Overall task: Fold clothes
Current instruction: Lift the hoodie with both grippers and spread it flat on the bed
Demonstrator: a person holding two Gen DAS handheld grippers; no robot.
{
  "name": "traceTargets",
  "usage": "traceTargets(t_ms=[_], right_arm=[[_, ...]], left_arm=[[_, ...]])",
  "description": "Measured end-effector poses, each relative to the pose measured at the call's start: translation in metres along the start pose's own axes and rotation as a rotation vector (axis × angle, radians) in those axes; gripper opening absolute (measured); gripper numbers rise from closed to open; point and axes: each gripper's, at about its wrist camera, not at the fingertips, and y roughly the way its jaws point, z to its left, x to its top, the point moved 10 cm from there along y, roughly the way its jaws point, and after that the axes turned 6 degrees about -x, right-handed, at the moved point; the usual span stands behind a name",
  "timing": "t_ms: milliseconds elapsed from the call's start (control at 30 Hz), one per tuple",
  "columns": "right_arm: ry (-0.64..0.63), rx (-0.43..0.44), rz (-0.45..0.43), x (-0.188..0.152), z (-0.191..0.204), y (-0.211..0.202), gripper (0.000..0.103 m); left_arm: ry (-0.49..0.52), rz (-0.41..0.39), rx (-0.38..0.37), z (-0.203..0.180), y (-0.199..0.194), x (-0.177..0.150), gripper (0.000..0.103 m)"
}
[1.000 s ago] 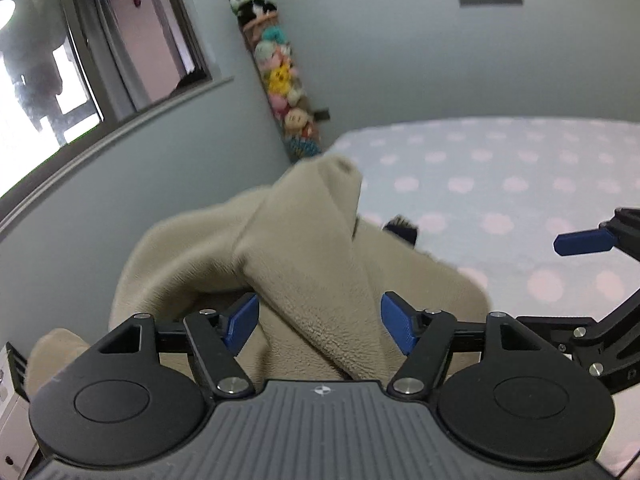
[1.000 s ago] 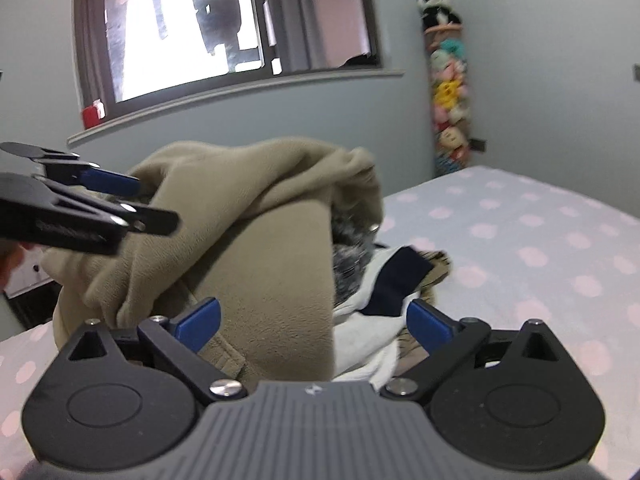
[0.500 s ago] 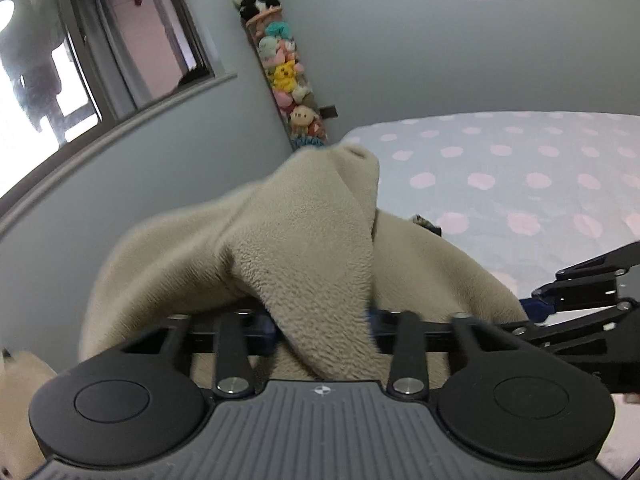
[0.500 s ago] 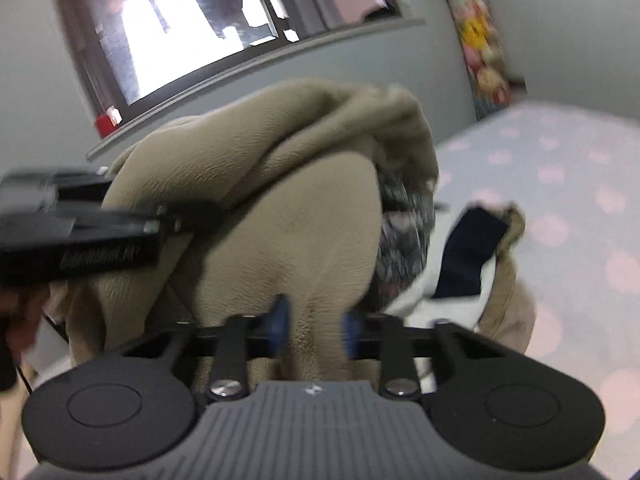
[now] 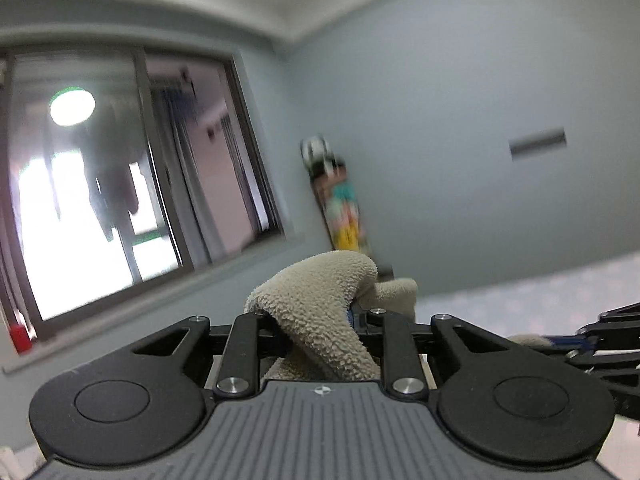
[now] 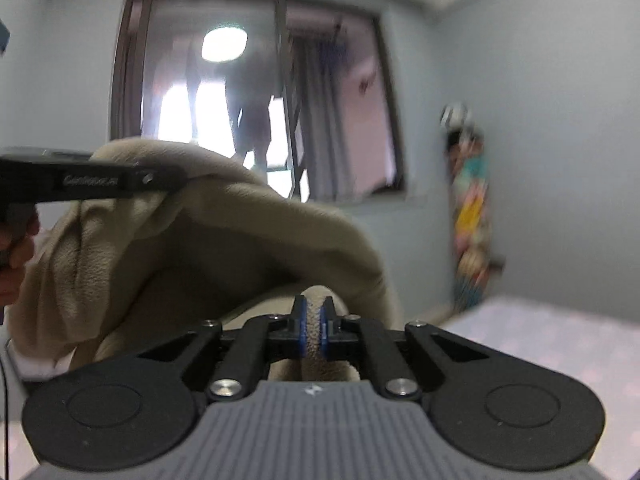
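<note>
Left tongs (image 5: pixel 316 320) clenched on beige fleece (image 5: pixel 320 300); right tongs (image 6: pixel 314 328) clenched on another fold. Fleece hung raised between both, above dotted bed (image 6: pixel 560 332). No fold made; spreading, folding judged left.

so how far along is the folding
Early. Done: both grippers have a hold on the beige fleece. The right gripper is shut on a fold of it, and the left gripper is shut on another bunch. In hand: the fleece hangs raised between them, above the bed. Left: no flat fold shows yet, so spreading it out and every fold remain.
</note>
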Motion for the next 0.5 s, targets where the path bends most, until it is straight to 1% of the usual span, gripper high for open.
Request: traceTargets(t_ms=[67,133,167,200,233,267,333,367,467,500], right_arm=[[-0.004,-0.066,-0.075,0.031,-0.017,-0.032,0.008],[-0.008,-0.139,-0.145,0.060,-0.037,-0.066,0.008],[-0.017,-0.197,-0.191,0.074,-0.050,-0.086,0.006],[-0.032,-0.273,-0.246,0.087,-0.066,-0.108,0.001],[-0.048,-0.348,-0.301,0.101,-0.082,-0.131,0.000],[-0.057,-0.402,-0.326,0.111,-0.098,-0.154,0.000],[-0.065,-0.475,-0.329,0.129,-0.130,-0.198,0.000],[-0.060,-0.503,-0.309,0.132,-0.145,-0.217,0.000],[-0.094,-0.572,-0.176,0.107,-0.180,-0.251,0.000],[-0.100,-0.580,-0.125,0.091,-0.189,-0.258,0.000]], left_arm=[[-0.004,-0.069,0.005,0.003,-0.024,0.033,0.020],[-0.004,-0.115,-0.020,-0.008,-0.042,0.056,0.020],[-0.007,-0.130,-0.040,-0.017,-0.049,0.063,0.020],[-0.012,-0.143,-0.062,-0.027,-0.054,0.070,0.020],[-0.032,-0.146,-0.094,-0.037,-0.057,0.072,0.020],[-0.057,-0.146,-0.130,-0.047,-0.058,0.073,0.020],[-0.100,-0.140,-0.207,-0.068,-0.059,0.072,0.020],[-0.105,-0.110,-0.235,-0.082,-0.054,0.059,0.020],[-0.107,0.002,-0.304,-0.124,-0.037,0.011,0.020],[-0.108,0.040,-0.327,-0.138,-0.032,-0.005,0.020]])
